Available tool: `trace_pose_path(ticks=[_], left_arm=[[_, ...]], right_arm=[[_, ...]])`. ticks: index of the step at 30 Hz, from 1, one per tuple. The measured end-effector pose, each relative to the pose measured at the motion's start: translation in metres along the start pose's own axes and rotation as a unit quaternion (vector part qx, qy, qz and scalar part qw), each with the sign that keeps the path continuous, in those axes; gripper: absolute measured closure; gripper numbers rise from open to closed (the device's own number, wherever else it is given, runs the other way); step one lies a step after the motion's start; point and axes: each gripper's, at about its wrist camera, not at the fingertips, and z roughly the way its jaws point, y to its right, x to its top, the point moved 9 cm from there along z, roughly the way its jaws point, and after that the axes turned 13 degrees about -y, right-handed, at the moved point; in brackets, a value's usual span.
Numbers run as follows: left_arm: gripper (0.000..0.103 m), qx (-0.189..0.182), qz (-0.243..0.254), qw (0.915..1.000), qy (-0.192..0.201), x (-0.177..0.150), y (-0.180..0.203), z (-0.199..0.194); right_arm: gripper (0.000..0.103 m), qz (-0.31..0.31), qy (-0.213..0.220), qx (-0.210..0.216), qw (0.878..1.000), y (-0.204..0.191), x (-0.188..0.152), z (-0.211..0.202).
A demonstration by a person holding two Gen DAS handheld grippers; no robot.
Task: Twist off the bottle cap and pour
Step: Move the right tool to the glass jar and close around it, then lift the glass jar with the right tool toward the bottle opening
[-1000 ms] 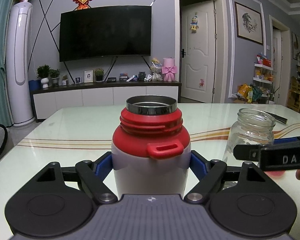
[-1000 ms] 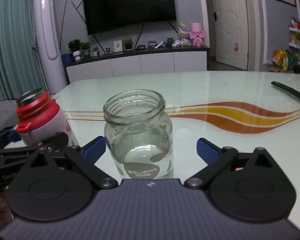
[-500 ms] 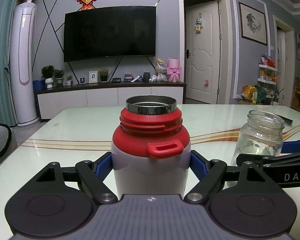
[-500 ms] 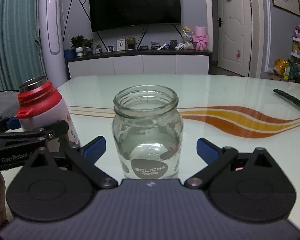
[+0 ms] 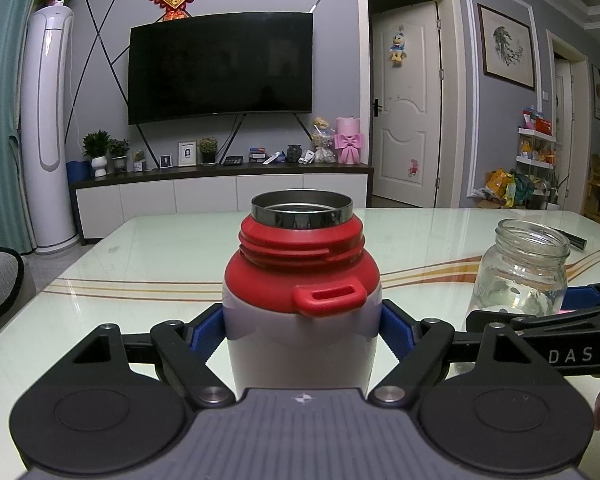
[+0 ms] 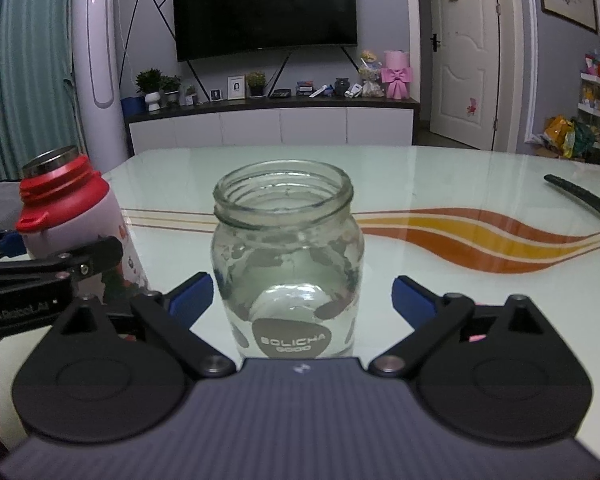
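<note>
In the left wrist view, a white bottle (image 5: pixel 302 344) with a red collar and a bare steel mouth is seen upright between the blue pads (image 5: pixel 204 332) of the left gripper (image 5: pixel 302 334). The pads are pressed against both sides of the bottle's body, so the jaws are clamped on it. No cap is seen on the mouth; the red threads are exposed, and a red loop is seen on the collar, facing the camera. The bottle is stood on a glass-topped table (image 5: pixel 140 264) marked with a striped wave. To the right, an empty glass jar (image 5: pixel 524 276) is seen upright on the table, well apart from the bottle, with a black linkage of the right gripper (image 5: pixel 556 340) crossing in front of its base. A dark television and a low white cabinet are seen on the far wall.

In the right wrist view, the jar (image 6: pixel 286 264) is framed between the two blue pads (image 6: pixel 192 294) of the right gripper (image 6: pixel 300 296). A gap is seen between each pad and the glass, so the jaws are held apart around the jar without gripping it; they have just been closed a little. The jar's mouth is uncovered, and a grey label is seen low on its front. At the left edge the bottle (image 6: pixel 66 216) is seen in the left gripper (image 6: pixel 52 264). A dark slim object (image 6: pixel 580 196) is laid on the table (image 6: pixel 440 184) at far right.
</note>
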Motion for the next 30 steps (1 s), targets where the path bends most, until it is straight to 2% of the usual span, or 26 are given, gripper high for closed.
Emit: trace_pose_path(ticks=[6, 11, 15, 17, 30], left_arm=[[0.02, 0.002, 0.0, 1.0, 0.0, 0.0003, 0.0001, 0.0003], [0.02, 0.003, 0.0, 1.0, -0.001, 0.0014, 0.0004, 0.0011], [0.02, 0.004, 0.0, 1.0, 0.0, 0.002, 0.0002, 0.0022], [0.02, 0.004, 0.0, 1.0, 0.0, 0.0026, 0.0004, 0.0028], [0.02, 0.004, 0.001, 1.0, 0.001, 0.0035, 0.0013, 0.0054]], right_arm=[[0.007, 0.001, 0.001, 0.004, 1.0, 0.0002, 0.0013, 0.0011], [0.02, 0.0, -0.003, 0.001, 1.0, 0.001, 0.0013, 0.0049], [0.024, 0.001, -0.001, 0.007, 1.0, 0.0002, 0.0004, 0.0052], [0.031, -0.003, 0.001, 0.01, 1.0, -0.0027, 0.0, 0.0044], [0.033, -0.008, 0.005, 0.01, 1.0, -0.0031, 0.0007, 0.0022]])
